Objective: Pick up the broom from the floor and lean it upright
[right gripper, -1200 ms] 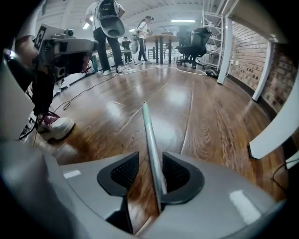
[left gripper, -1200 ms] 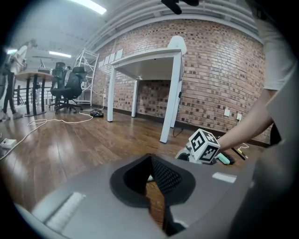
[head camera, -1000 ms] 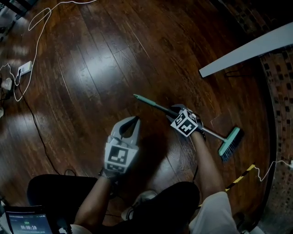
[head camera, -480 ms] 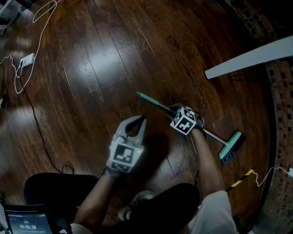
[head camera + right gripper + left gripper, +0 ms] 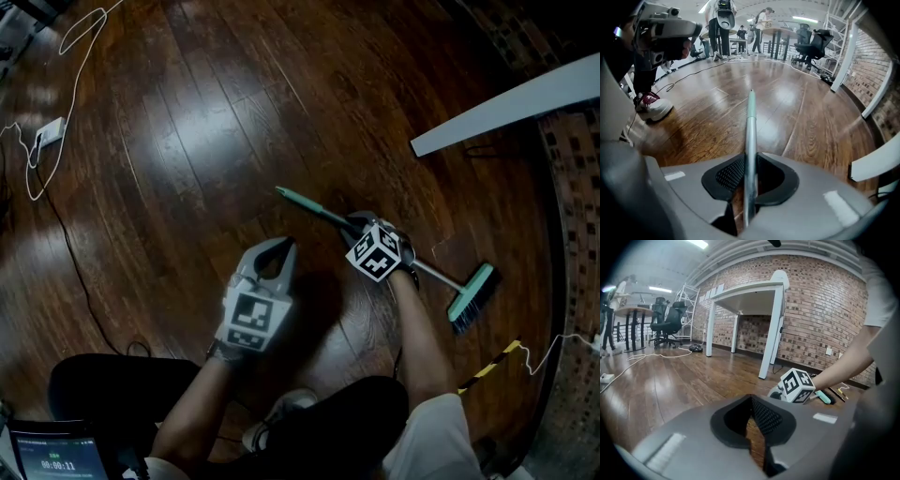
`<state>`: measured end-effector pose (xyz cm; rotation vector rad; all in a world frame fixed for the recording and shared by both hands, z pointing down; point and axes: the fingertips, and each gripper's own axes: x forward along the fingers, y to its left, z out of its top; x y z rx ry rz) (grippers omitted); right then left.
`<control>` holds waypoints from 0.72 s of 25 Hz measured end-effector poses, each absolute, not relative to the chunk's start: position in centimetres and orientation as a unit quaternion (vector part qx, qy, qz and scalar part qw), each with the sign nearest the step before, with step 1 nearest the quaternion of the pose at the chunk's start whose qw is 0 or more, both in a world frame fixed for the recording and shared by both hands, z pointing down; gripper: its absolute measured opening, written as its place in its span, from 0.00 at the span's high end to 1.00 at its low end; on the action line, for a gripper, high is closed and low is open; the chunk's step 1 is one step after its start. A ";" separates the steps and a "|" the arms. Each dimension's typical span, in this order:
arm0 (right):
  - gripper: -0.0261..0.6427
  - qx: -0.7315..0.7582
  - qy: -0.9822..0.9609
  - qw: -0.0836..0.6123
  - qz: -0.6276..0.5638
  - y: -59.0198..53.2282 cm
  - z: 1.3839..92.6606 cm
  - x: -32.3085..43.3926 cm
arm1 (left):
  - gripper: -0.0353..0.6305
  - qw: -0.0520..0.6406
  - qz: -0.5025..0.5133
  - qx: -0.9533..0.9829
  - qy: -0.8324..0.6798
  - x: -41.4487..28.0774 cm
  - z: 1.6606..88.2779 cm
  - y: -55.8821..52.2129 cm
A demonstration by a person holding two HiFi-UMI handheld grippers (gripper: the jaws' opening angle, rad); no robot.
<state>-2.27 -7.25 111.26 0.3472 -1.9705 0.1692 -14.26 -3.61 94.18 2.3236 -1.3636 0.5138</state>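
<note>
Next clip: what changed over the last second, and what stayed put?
The right claw is closing its jaws around the broom handle, which lies between them. The broom lies on the floor where it was, not yet lifted. The left claw hovers beside it as before, shut and empty.

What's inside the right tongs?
The broom handle lies between the closing right tongs. Below it, wood floor shows; the tongs' body hides the handle's nearer part.

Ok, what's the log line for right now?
broom: flat on floor | right hand-held gripper: jaws closing round handle, not gripping yet | left hand-held gripper: shut, empty
</note>
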 end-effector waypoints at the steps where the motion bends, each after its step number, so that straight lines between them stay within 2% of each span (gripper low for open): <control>1: 0.82 0.162 -0.831 0.528 0.069 -7.8 110.3 -2.0 | 0.94 0.199 0.181 0.831 -0.487 -14.2 94.0 -3.6; 7: 0.82 0.231 -0.841 0.486 0.053 -8.9 103.5 0.0 | 0.94 0.189 0.160 0.846 -0.472 -12.6 90.5 -3.6; 18: 0.82 0.403 -0.813 0.417 0.047 -5.9 82.9 9.3 | 0.94 0.164 0.097 0.888 -0.418 -7.1 70.4 -4.3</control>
